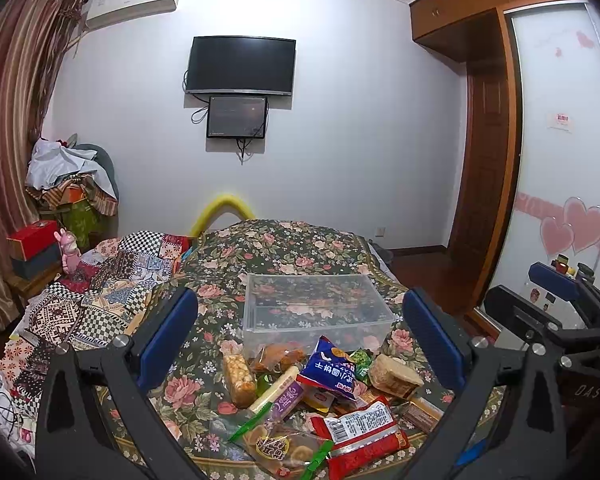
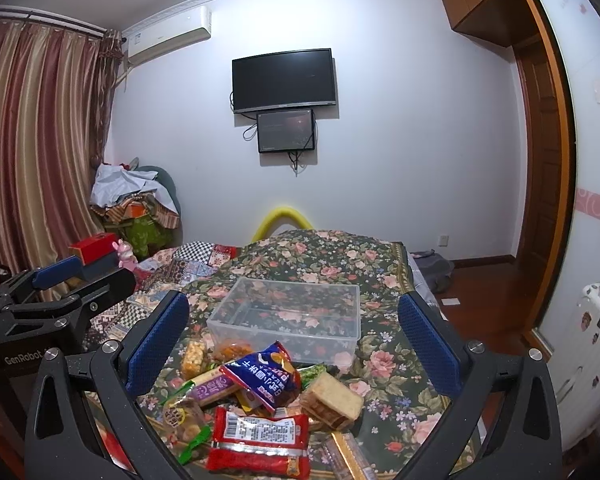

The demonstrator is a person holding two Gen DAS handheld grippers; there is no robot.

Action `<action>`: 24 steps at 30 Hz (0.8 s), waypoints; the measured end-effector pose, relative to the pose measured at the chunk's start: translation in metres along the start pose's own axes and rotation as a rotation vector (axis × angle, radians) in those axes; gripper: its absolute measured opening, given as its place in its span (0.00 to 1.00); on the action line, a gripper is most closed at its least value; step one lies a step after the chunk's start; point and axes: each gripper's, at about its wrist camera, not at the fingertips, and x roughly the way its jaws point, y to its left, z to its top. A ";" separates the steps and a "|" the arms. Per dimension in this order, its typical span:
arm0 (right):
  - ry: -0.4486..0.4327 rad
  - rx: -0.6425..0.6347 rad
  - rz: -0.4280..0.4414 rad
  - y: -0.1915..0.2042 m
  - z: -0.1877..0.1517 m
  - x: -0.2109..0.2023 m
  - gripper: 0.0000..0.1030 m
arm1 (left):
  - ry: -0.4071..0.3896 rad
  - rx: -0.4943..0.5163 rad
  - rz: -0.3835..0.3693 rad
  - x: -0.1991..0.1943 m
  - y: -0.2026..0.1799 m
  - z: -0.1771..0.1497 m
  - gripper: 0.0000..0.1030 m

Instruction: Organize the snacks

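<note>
Left wrist view showed both grippers [image 1: 298,336] [image 2: 294,334] spread wide, empty, above heaped snack packets [image 1: 324,400] awaiting the clear plastic box [image 1: 316,304].

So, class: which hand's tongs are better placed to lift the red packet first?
Probably right. The right tongs are open and the red packet lies centred between them; in the left view, the left tongs are equally open, but the packet lies right of centre.

On my feeds the room was dim and bluish, light falling from overhead; the white wall [image 1: 360,120] glowed brightest, fisheye bending bowed the edges, corners went black, and everything looked slightly soft.
</note>
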 end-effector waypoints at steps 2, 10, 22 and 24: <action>0.000 0.001 0.000 0.000 -0.001 0.001 1.00 | 0.001 0.002 0.000 -0.001 -0.001 0.000 1.00; -0.002 0.001 0.000 0.000 -0.001 0.000 1.00 | 0.000 0.003 0.002 -0.001 -0.002 -0.001 1.00; -0.002 0.003 0.002 0.000 -0.002 0.000 1.00 | -0.001 0.002 0.003 -0.001 -0.003 -0.002 1.00; -0.003 0.003 0.003 0.000 -0.002 0.000 1.00 | -0.001 0.003 0.004 -0.001 -0.003 -0.002 1.00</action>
